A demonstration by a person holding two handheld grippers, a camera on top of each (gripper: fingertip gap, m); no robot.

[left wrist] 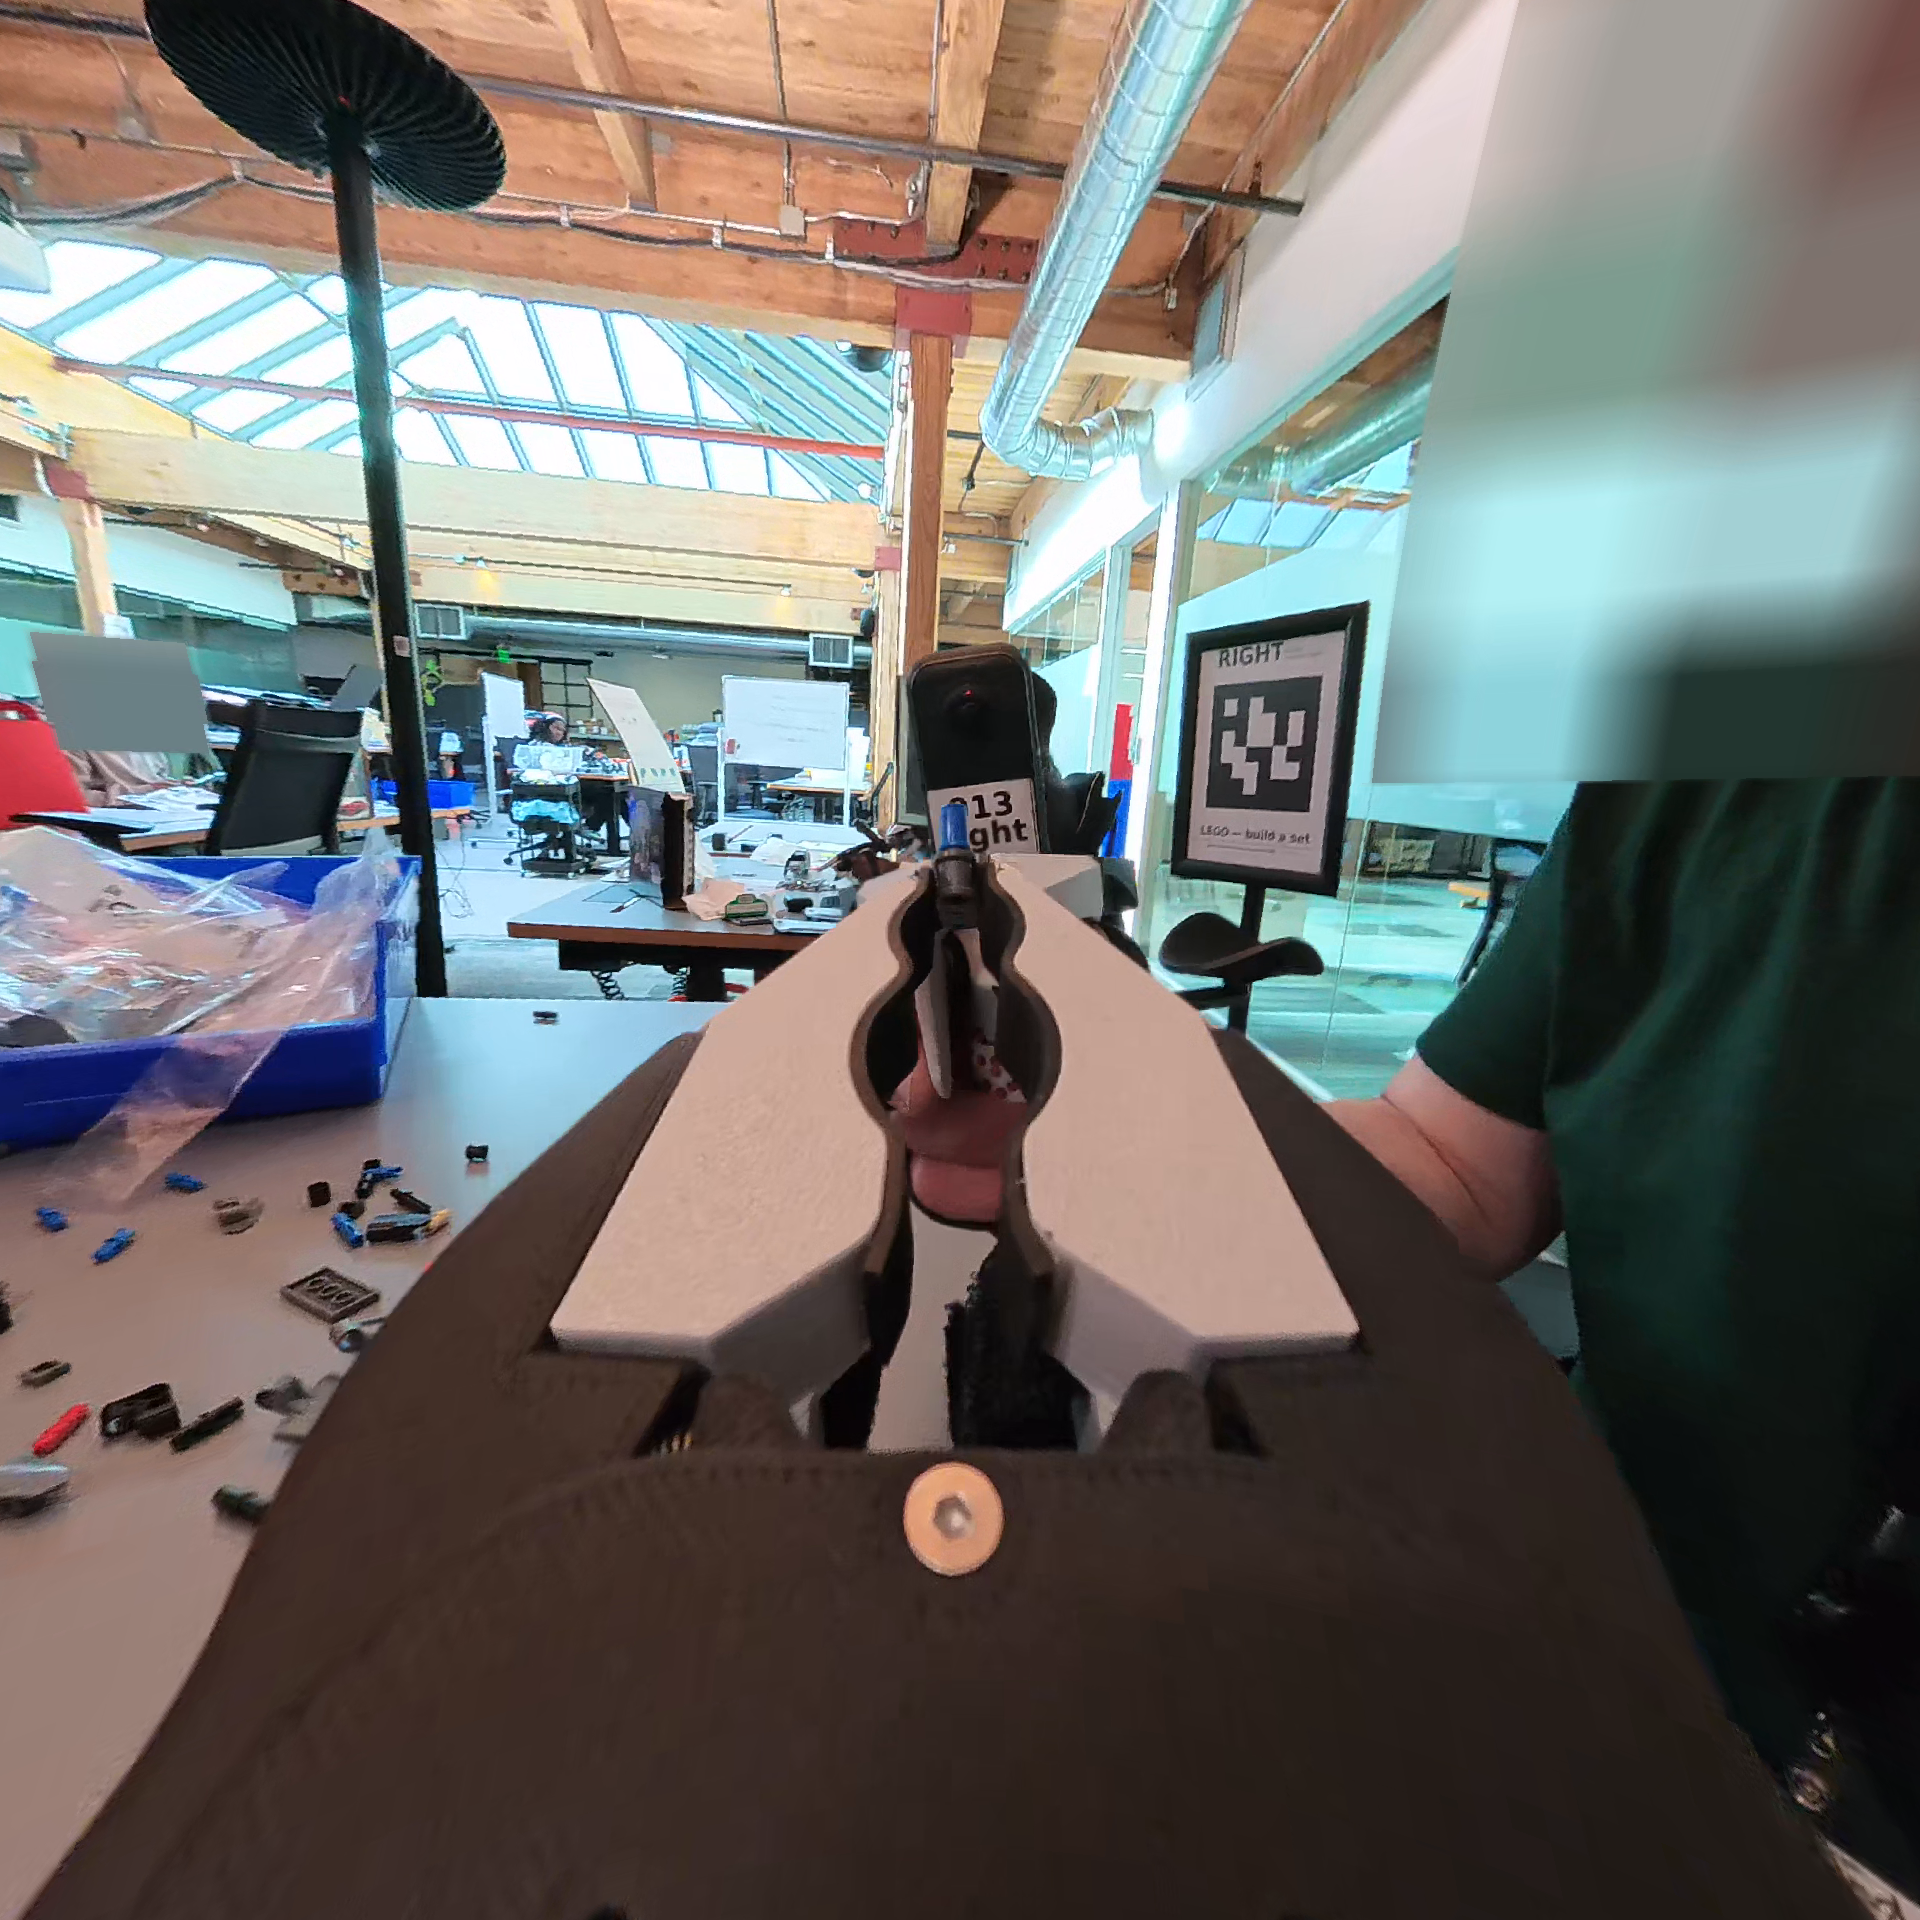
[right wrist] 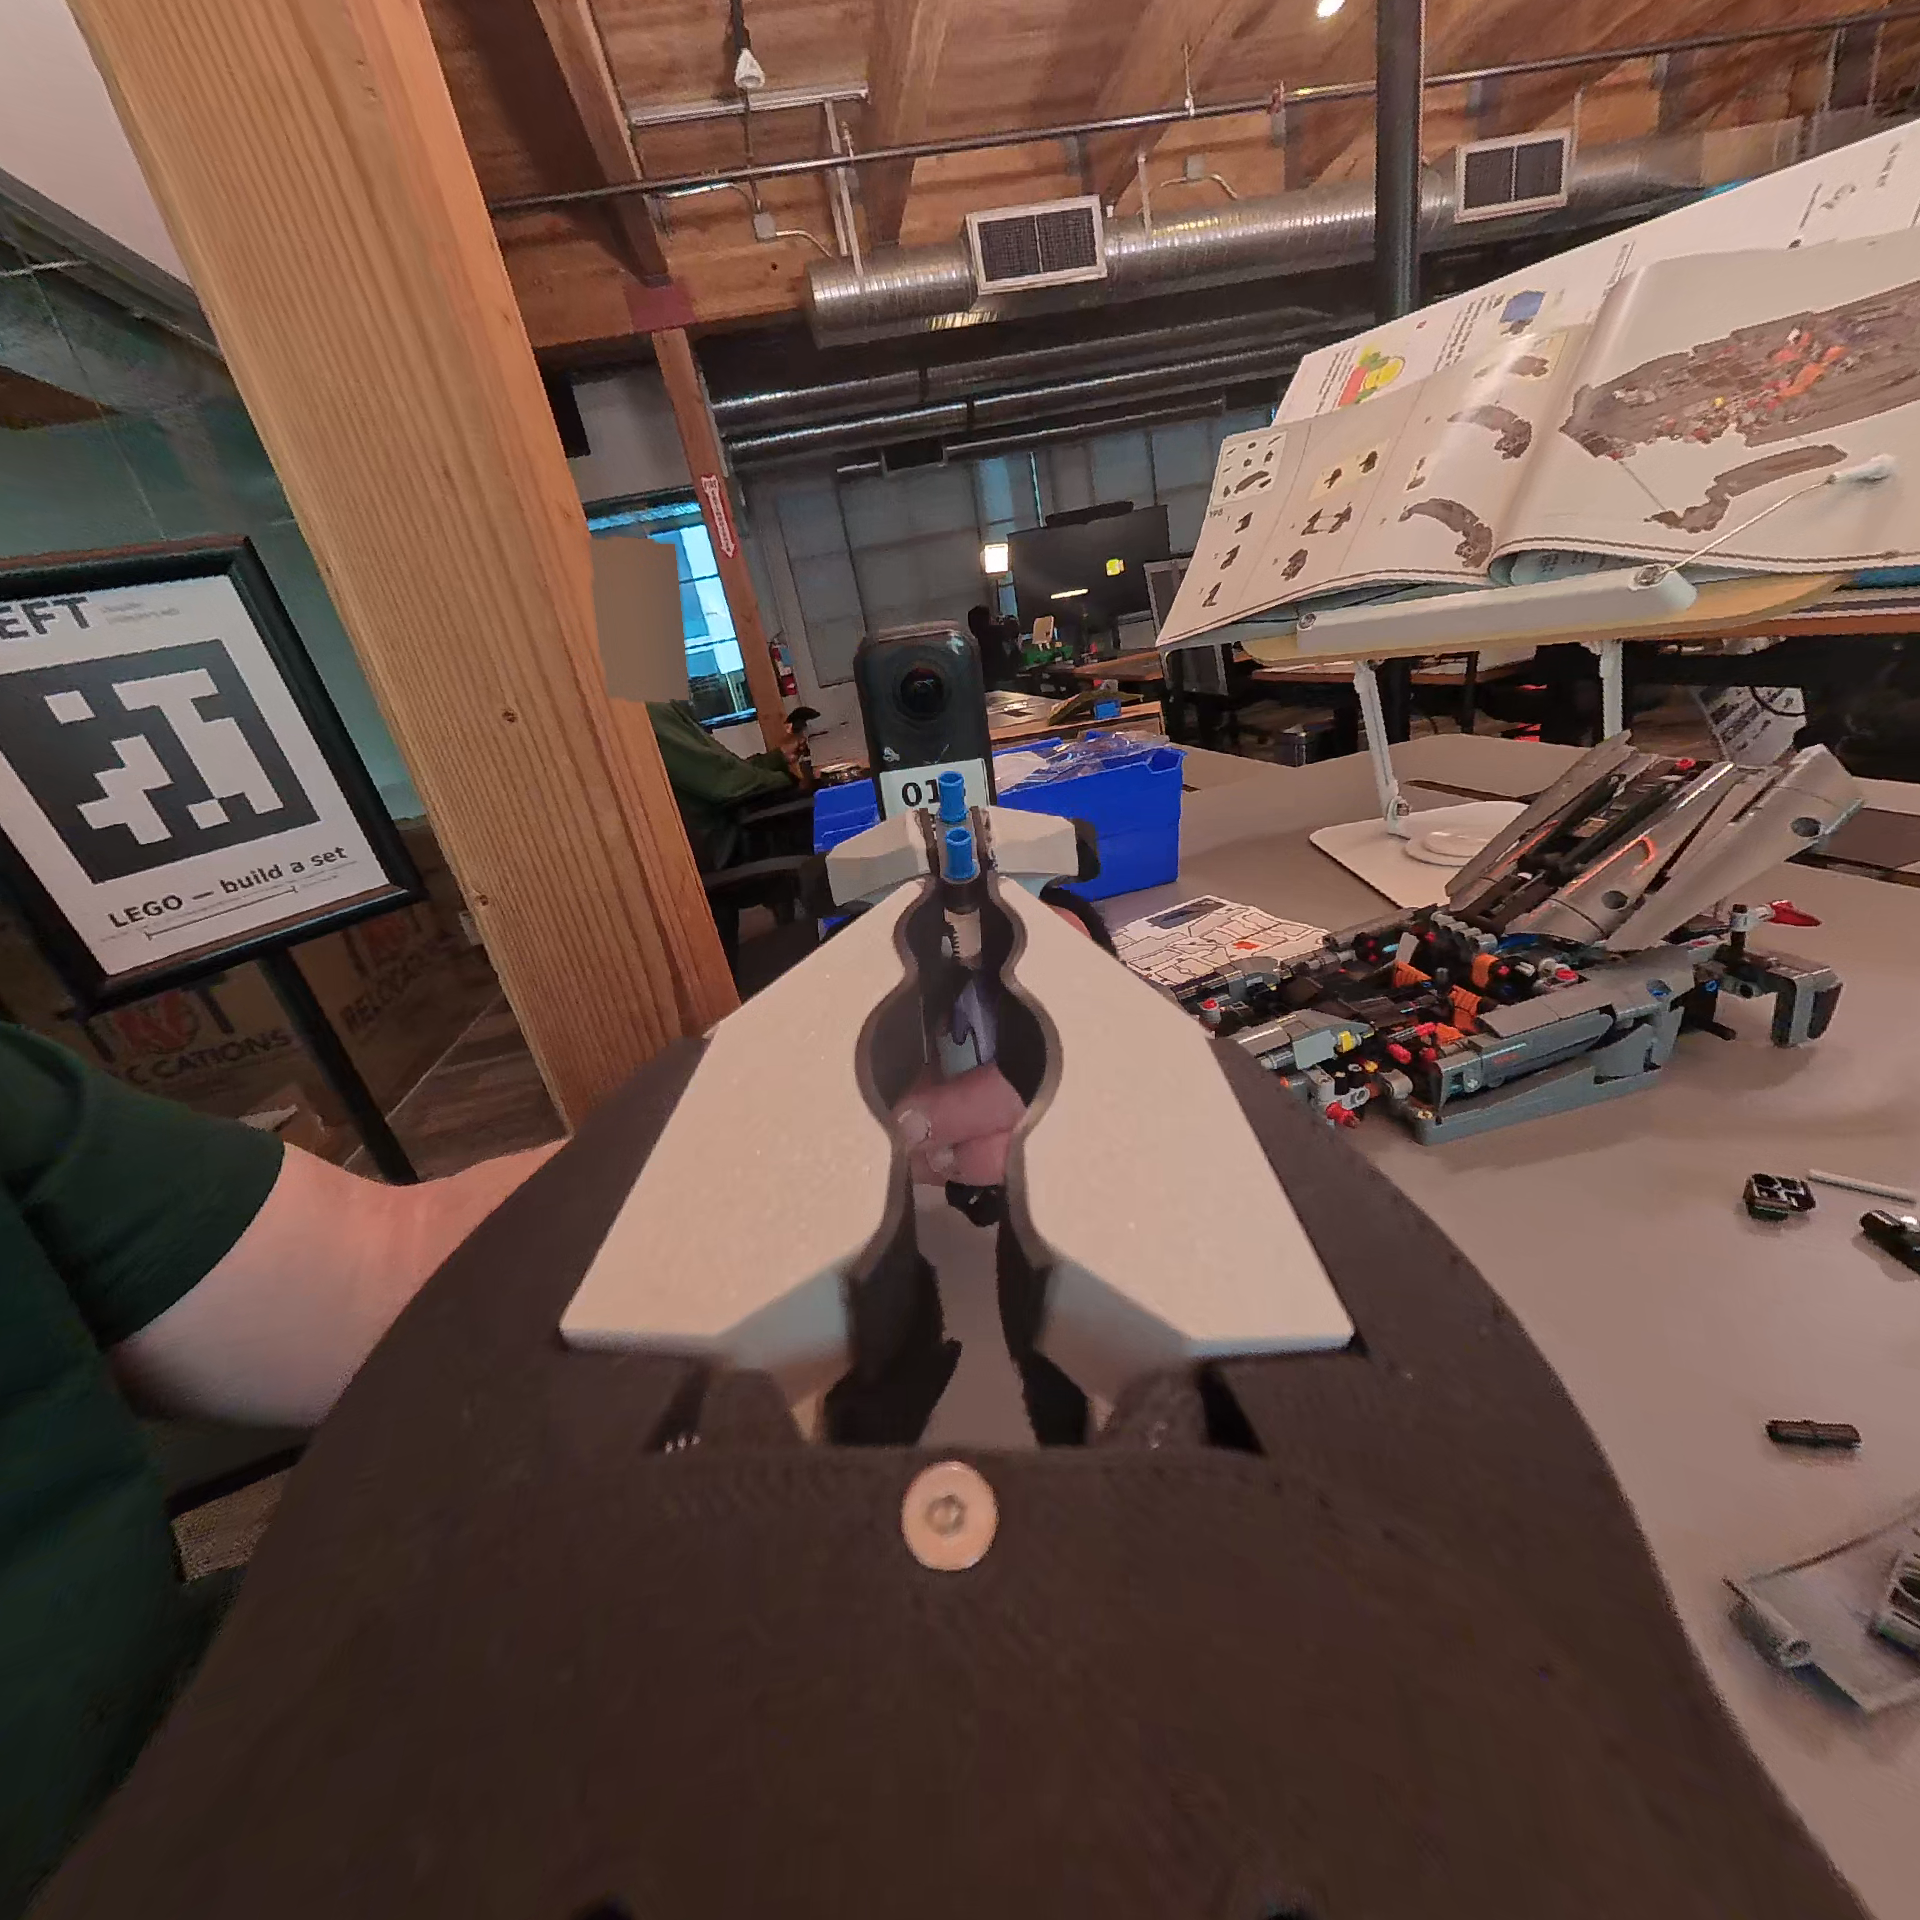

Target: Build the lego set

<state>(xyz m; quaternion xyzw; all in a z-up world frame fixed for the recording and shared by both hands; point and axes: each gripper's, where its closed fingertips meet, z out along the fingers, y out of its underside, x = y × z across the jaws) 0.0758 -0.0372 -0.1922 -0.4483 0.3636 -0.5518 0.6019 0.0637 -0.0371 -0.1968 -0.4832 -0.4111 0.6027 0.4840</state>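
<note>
Your left gripper [left wrist: 958, 878] is pinched shut on a small dark piece with a blue pin [left wrist: 951, 836] sticking out past its fingertips. Your right gripper [right wrist: 956, 883] faces it tip to tip, likewise closed on a thin piece [right wrist: 961, 935] topped by a blue pin [right wrist: 957, 852]; a second blue pin [right wrist: 951, 790] shows just beyond it, at the far gripper's tip. Both are held up above the grey table [right wrist: 1558, 1247]. To your right on that table sits the part-built grey lego model [right wrist: 1538, 997], with an open instruction book [right wrist: 1558, 436] on a white stand behind it. To your left, loose pieces [left wrist: 364, 1216] lie scattered before a blue bin [left wrist: 208, 1060] of plastic bags. Around you are framed marker signs [left wrist: 1268, 748], a wooden post [right wrist: 416, 520], timber beams and silver ducting [left wrist: 1112, 208].
</note>
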